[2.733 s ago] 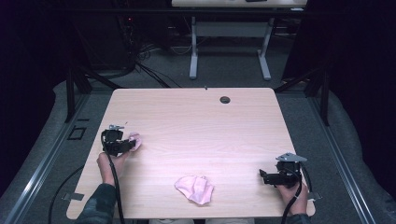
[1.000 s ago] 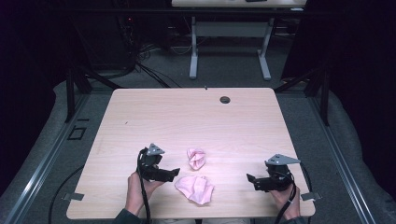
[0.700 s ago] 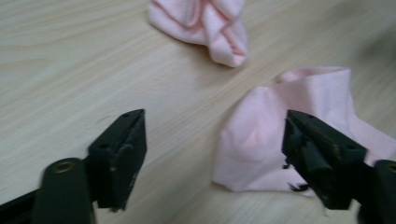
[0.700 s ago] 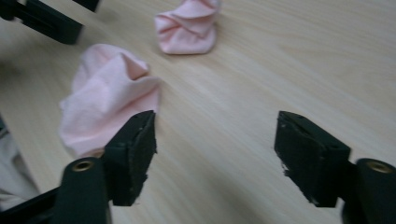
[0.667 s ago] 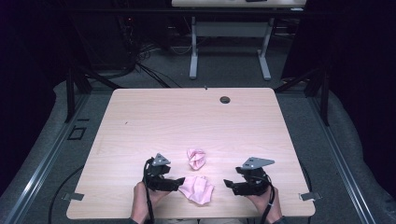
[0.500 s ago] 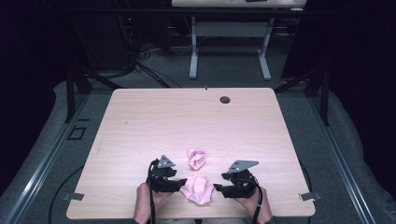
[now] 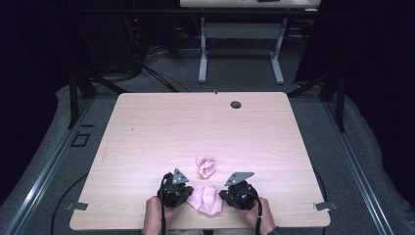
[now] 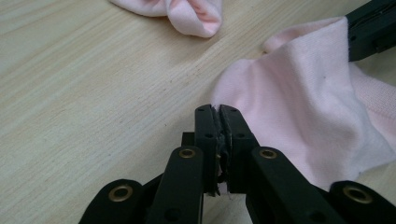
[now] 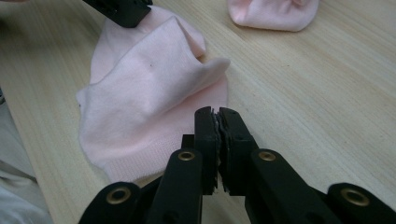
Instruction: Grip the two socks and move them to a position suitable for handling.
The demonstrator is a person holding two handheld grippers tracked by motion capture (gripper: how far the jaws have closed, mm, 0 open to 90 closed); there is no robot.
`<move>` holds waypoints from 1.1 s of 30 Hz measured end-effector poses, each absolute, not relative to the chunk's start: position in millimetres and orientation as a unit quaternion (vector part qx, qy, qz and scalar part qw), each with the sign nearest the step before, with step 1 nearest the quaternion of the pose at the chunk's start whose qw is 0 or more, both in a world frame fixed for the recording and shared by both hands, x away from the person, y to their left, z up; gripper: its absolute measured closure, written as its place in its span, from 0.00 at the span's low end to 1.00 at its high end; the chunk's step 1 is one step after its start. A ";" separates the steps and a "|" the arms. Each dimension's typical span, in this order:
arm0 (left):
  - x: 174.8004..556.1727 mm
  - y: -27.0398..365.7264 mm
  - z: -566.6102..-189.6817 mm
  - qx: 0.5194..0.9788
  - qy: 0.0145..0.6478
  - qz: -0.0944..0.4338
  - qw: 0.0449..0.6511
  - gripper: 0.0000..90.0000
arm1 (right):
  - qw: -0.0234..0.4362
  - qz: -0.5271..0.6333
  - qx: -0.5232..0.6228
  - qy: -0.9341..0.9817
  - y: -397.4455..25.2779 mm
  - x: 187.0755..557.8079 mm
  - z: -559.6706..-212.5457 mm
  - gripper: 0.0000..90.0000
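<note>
A flat pink sock lies near the table's front edge, partly tented up between the two grippers. My left gripper sits at its left edge, jaws shut on the hem of the sock. On the other side my right gripper is shut on the sock's edge. A second pink sock, balled up, rests just beyond the flat one, untouched. It appears at the top of both gripper views.
The light wooden table has a dark cable hole near its far edge. The person's hands come in at the front edge. Behind the table stands another desk frame on the carpet.
The left gripper brought the balled sock in from the far left and let it go. Both grippers then closed in on the flat sock from either side and shut on its edges.
</note>
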State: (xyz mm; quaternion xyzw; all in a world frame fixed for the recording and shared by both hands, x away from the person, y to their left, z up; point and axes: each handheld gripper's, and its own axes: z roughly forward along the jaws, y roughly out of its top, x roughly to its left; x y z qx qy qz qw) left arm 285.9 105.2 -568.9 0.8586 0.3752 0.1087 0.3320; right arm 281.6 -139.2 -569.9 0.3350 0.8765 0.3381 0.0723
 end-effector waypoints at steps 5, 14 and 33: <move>281.6 111.6 -569.2 0.851 0.389 0.122 0.331 0.97 | 0.082 0.337 0.343 0.873 -145.8 280.9 -570.2 0.97; 275.2 124.3 -570.6 0.837 0.416 0.131 0.331 0.94 | 0.095 0.327 0.362 0.868 -155.5 275.7 -569.4 0.97; 267.1 142.3 -567.7 0.823 0.410 0.142 0.367 0.20 | 0.084 0.341 0.231 0.907 -143.9 252.1 -567.2 0.56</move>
